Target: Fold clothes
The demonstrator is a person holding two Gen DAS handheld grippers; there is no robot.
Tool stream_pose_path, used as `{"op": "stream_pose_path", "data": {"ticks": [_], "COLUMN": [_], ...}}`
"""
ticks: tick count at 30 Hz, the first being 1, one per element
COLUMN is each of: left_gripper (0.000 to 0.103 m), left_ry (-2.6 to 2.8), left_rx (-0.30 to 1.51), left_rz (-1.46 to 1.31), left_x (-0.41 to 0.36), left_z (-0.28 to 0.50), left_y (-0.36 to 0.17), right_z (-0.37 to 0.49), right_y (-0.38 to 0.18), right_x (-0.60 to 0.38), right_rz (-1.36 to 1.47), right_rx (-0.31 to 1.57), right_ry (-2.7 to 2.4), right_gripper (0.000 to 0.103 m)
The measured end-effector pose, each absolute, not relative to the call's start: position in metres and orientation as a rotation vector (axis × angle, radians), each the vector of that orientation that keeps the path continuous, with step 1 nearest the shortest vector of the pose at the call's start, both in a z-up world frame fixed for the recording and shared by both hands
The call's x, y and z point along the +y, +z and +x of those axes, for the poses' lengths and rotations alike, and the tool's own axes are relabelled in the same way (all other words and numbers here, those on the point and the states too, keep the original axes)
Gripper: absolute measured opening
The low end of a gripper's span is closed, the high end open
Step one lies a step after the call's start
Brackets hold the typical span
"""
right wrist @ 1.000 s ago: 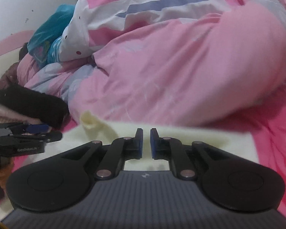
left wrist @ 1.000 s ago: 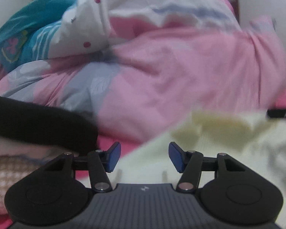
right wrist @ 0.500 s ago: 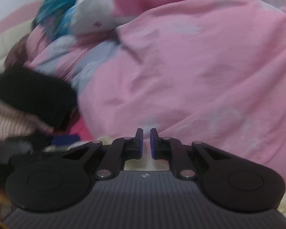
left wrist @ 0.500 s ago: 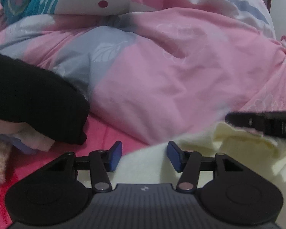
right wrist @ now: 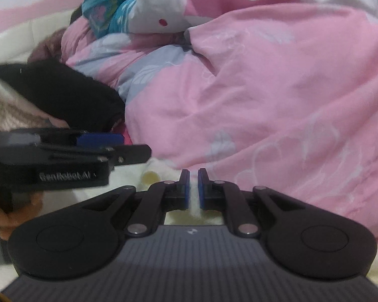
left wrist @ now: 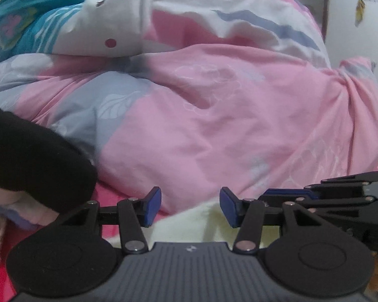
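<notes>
The pale yellow garment (left wrist: 204, 224) lies on the bed just ahead of both grippers, in front of the big pink quilt (left wrist: 214, 130). Most of it is hidden behind the gripper bodies, so its shape and what kind of clothing it is cannot be made out.

The left gripper (left wrist: 190, 206) has its jaws about half apart and closing, with the yellow cloth lying low between them; the blue pads do not press on it.

The right gripper (right wrist: 194, 188) has its pads drawn nearly together on a thin fold of the same yellow cloth, which shows in the narrow slit between them (how much it holds is concealed below).

In the right wrist view the left gripper enters from the left edge, blurred, with a hand (right wrist: 10, 214) behind it, partly cut off.

A black garment (right wrist: 63, 95) lies on a stack of folded clothes to the left, the lower layers mostly covered. A teal patterned fabric (left wrist: 20, 22) sits at the far top of the quilt.
</notes>
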State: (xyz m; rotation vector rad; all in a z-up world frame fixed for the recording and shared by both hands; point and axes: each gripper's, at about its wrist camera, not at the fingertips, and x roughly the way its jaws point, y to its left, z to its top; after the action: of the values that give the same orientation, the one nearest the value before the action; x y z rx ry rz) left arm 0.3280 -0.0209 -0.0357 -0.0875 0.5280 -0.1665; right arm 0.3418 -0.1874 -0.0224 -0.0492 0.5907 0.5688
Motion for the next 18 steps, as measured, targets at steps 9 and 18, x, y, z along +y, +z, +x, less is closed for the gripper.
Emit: {"op": "stream_pose_path", "data": {"ticks": [9,18], "left_gripper": [0.056,0.057], "left_ry": [-0.231,-0.228], "left_rx": [0.620,0.609], "left_rz": [-0.066,-0.003], "left_x": [-0.024,-0.027], "left_z": [0.347,0.344], "left_y": [-0.049,-0.049], "right_z": [0.333,0.322], "right_y": [-0.027,0.004], "right_x": [-0.194,-0.250], "right_rz": [-0.046,0.108], "right_rx": [0.550,0.501], "right_ry": [0.623,0.601], "right_gripper": [0.007,0.008]}}
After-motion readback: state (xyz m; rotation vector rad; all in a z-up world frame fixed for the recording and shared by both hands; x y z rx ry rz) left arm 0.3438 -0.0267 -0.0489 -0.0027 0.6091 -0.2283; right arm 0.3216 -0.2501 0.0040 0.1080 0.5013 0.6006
